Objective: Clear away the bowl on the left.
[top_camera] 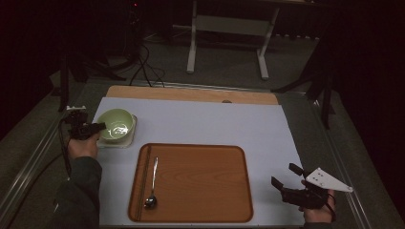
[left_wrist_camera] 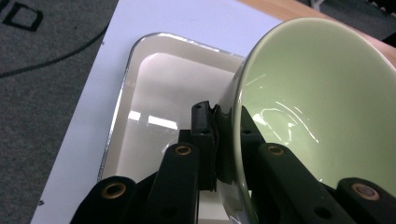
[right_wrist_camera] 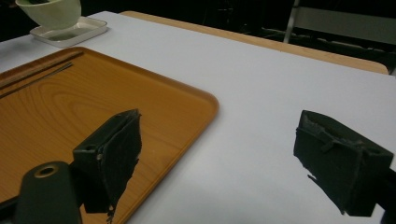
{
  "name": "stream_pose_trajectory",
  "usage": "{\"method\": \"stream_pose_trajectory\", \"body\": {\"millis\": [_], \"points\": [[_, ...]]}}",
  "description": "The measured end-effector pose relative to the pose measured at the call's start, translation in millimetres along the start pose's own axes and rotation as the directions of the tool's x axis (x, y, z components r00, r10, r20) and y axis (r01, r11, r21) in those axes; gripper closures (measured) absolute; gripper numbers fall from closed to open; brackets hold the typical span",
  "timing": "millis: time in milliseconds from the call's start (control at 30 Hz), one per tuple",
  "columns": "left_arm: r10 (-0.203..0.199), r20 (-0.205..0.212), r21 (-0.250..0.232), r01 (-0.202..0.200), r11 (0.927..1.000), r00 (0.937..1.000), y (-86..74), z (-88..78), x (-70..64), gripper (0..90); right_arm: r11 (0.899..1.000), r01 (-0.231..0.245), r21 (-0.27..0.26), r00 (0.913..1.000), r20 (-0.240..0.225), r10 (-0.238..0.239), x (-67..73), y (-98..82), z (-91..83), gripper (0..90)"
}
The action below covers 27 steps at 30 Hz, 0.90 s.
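While the right tongs (right_wrist_camera: 215,158) are held open above the bench (top_camera: 200,124), the bowl (left_wrist_camera: 317,107) rim is gripped by the left tongs (left_wrist_camera: 217,126) over the white dish (left_wrist_camera: 154,93).

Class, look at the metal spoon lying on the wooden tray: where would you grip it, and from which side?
Grip the spoon around the middle of its slim handle, coming straight down from above, jaws across the handle. It lies flat, so only a top approach fits. The tray's left rim sits close beside it.
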<state>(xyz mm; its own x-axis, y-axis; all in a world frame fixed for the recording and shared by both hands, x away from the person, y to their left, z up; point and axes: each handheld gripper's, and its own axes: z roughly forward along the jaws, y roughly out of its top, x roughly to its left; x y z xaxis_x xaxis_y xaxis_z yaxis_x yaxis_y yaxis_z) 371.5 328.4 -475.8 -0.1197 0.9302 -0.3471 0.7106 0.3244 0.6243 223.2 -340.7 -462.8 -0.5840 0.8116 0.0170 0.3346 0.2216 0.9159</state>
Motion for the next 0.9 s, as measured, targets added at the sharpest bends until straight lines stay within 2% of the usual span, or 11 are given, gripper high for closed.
{"method": "stream_pose_trajectory", "body": {"millis": [367, 500, 733, 900], "points": [[0.046, 0.04, -0.017, -0.045, 0.9988, 0.9982, 6.5, -22.5, -14.3, 84.2, 1.0, 0.002, -0.002, 1.0, -0.001, -0.002, 0.4, 0.3, 0.4, 14.6], [0.08, 0.057, -0.015, -0.079, 0.9968, 0.9952, 8.5, -31.4, -22.5, 84.2, 1.0, 0.002, -0.004, 1.0, -0.003, -0.002, 0.5, 0.4, 0.6, 14.7], [0.125, 0.094, -0.008, -0.125, 0.9921, 0.9877, 7.7, -37.9, -39.5, 84.1, 1.0, 0.003, -0.004, 1.0, -0.001, -0.003, 0.3, 0.4, 0.6, 14.6], [0.165, 0.125, -0.003, -0.166, 0.9861, 0.9783, 6.7, -42.3, -53.7, 84.0, 1.0, 0.004, -0.002, 1.0, -0.001, -0.004, -0.1, 0.4, 0.4, 14.6]]}}
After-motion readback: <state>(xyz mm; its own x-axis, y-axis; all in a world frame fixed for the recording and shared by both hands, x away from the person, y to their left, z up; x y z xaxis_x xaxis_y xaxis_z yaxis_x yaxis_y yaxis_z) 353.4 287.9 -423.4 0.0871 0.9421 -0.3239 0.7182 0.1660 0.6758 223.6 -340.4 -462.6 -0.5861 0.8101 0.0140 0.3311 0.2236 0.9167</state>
